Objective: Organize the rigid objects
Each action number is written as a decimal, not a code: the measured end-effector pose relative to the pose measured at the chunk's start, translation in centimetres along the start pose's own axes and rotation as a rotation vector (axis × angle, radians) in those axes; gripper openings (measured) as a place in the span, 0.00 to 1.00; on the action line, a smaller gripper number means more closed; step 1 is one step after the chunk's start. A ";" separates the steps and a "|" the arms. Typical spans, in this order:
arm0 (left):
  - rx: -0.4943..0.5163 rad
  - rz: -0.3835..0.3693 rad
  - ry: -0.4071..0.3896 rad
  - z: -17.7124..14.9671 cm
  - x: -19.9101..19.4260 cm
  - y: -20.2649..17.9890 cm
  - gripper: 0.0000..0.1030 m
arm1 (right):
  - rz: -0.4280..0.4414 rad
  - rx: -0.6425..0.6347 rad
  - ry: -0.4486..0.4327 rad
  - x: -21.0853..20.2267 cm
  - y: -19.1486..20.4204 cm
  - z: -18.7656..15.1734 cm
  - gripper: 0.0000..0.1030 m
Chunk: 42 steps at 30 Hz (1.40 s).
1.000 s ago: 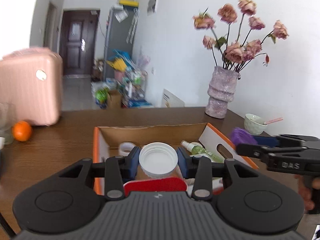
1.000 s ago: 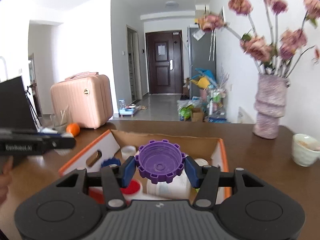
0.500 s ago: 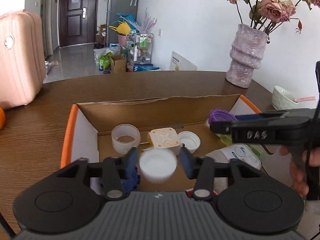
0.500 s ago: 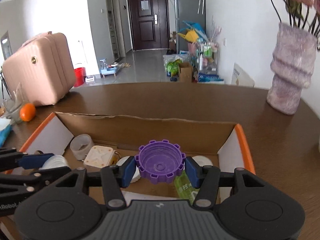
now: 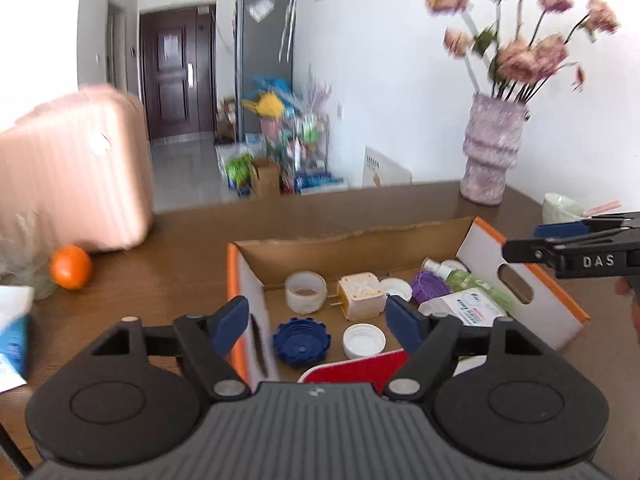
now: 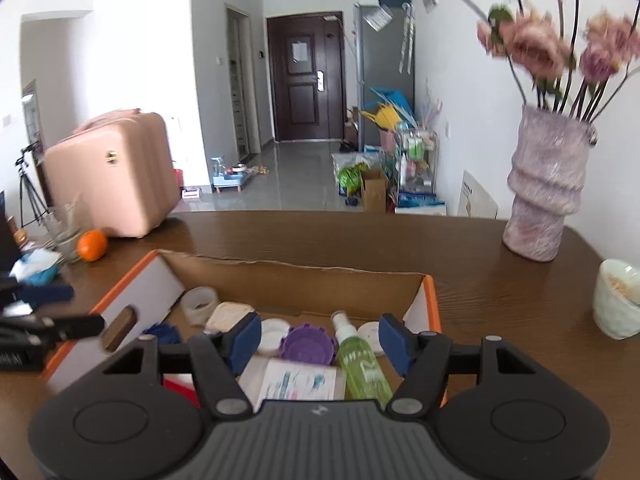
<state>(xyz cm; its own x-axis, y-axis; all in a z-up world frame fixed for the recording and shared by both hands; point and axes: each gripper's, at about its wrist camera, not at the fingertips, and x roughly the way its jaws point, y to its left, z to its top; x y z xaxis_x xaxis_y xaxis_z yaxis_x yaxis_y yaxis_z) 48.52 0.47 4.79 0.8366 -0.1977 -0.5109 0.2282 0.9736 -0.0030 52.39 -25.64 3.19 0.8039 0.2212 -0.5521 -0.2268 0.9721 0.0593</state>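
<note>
A cardboard box (image 5: 348, 249) (image 6: 420, 308) with orange rims sits on the brown table. Inside lie a white cap (image 5: 364, 341), a blue ridged cap (image 5: 302, 342), a purple ridged cap (image 5: 430, 286) (image 6: 307, 343), a cream plug adapter (image 5: 360, 294), a clear ring (image 5: 306, 292), a green spray bottle (image 6: 360, 364) and a white labelled bottle (image 5: 464, 308). My left gripper (image 5: 318, 322) hangs above the box's near left part, its jaws opening with nothing pressed between them. My right gripper (image 6: 320, 340) is above the box's near side, jaws opening, the purple cap lying free below.
A pink case (image 6: 112, 180) and an orange (image 6: 92, 245) stand at the table's left. A mottled vase of dried roses (image 6: 544, 208) and a pale cup (image 6: 618, 300) are at the right. A blue-white packet (image 5: 12, 344) lies near the left edge.
Both grippers let go of their caps: the white cap and the purple cap now lie in the box. Both sets of jaws spread wider, and both views pulled back from the box.
</note>
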 end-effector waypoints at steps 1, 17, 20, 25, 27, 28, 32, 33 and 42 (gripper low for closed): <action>0.007 0.008 -0.020 -0.3 -1.3 0.0 0.78 | 0.001 -0.012 -0.013 -1.3 0.4 -0.3 0.67; 0.042 0.144 -0.227 -8.2 -16.0 -2.7 0.97 | -0.036 -0.106 -0.250 -17.1 6.6 -10.1 0.84; 0.025 0.157 -0.241 -9.5 -17.7 -3.0 0.98 | -0.040 -0.080 -0.272 -18.6 7.0 -11.6 0.84; -0.019 0.132 -0.251 -12.3 -20.5 -3.1 1.00 | -0.033 -0.055 -0.296 -20.9 7.5 -14.3 0.85; -0.020 0.134 -0.251 -13.6 -21.5 -3.6 1.00 | -0.038 -0.063 -0.294 -21.9 7.8 -15.4 0.85; -0.016 0.136 -0.248 -14.1 -22.0 -3.8 1.00 | -0.039 -0.064 -0.292 -22.3 7.7 -15.9 0.85; -0.007 0.164 -0.239 -15.9 -23.9 -4.9 1.00 | -0.042 -0.061 -0.281 -24.1 7.5 -17.7 0.85; -0.010 0.166 -0.242 -16.2 -24.5 -5.1 1.00 | -0.040 -0.056 -0.280 -24.7 7.6 -18.2 0.85; 0.009 0.206 -0.306 -19.5 -30.0 -8.1 1.00 | -0.015 -0.071 -0.302 -29.7 9.0 -22.6 0.86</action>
<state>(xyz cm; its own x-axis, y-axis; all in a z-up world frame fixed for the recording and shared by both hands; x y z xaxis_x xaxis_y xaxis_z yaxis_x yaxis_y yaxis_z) 11.84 0.78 3.35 0.9753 -0.0237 -0.2196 0.0425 0.9958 0.0814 14.02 -25.26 1.33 0.9321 0.2302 -0.2796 -0.2428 0.9700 -0.0109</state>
